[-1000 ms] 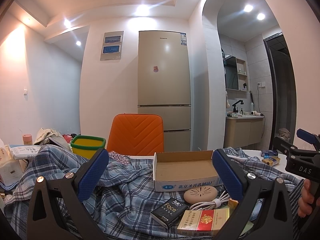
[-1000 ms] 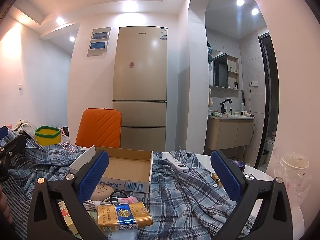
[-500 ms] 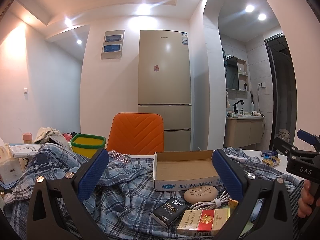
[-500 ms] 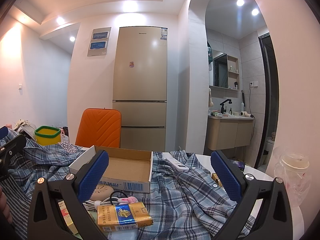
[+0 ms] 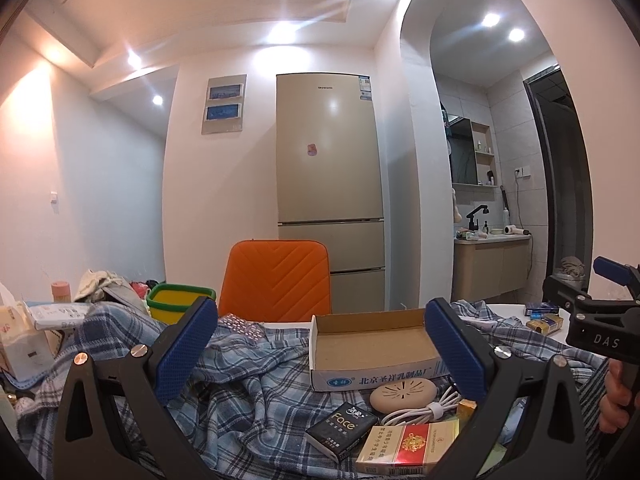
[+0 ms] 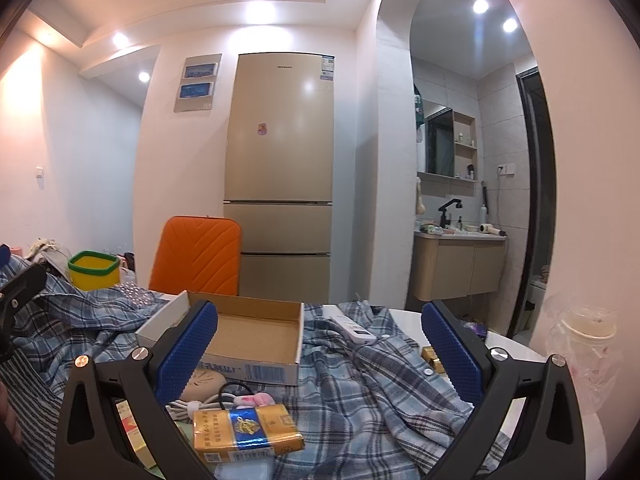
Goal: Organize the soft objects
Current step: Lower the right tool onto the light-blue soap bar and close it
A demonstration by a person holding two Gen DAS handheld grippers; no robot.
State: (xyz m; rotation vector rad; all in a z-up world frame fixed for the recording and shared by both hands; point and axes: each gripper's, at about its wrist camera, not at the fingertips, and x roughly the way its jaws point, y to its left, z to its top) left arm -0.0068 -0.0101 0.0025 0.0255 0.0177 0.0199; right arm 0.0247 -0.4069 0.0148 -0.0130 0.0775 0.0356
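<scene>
Both tools gape empty | plaid shirt [image 6: 372,392]: blue-grey, rumpled, spread across table

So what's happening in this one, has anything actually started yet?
Not yet, by the look of it. A person holds a tool in each hand over a cluttered table; the left tool and the right tool are both open and hold nothing. A blue plaid shirt lies crumpled across the table, with an empty cardboard box, cigarette packs and a coiled white cable resting on it. Neither tool touches the shirt.
</scene>
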